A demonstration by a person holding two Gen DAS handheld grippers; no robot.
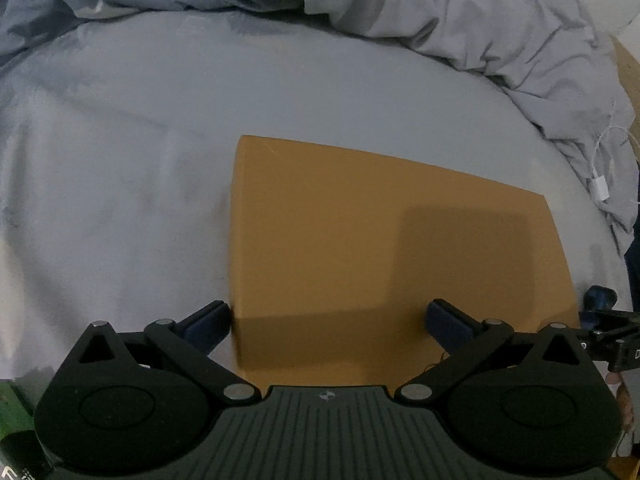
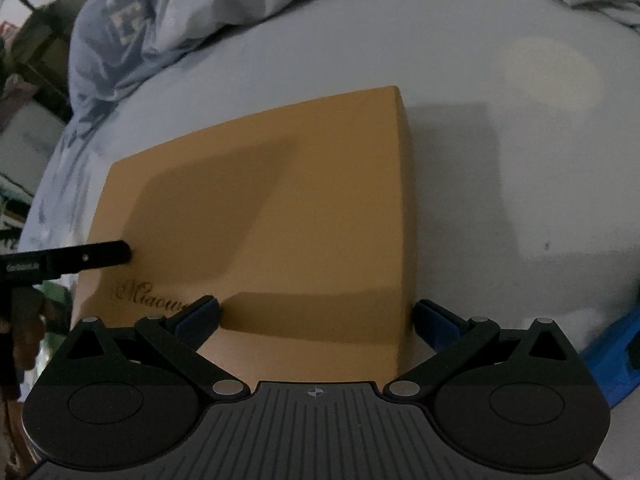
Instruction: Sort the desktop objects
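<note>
A flat tan cardboard box [image 1: 380,240] lies on a grey-blue bed sheet [image 1: 120,160]. It also shows in the right wrist view [image 2: 280,208], with script lettering near its front left corner. My left gripper [image 1: 328,322] is open, its jaws straddling the box's near left part. My right gripper [image 2: 316,316] is open, its jaws straddling the box's near right corner. The left gripper's finger shows at the left in the right wrist view [image 2: 80,262], and the right gripper shows at the right edge in the left wrist view [image 1: 604,320].
A rumpled grey-blue duvet [image 1: 440,12] is piled behind the box. A white charging cable [image 1: 604,168] lies at the right. A green object [image 1: 14,412] sits at the lower left. A blue object [image 2: 616,356] sits at the right.
</note>
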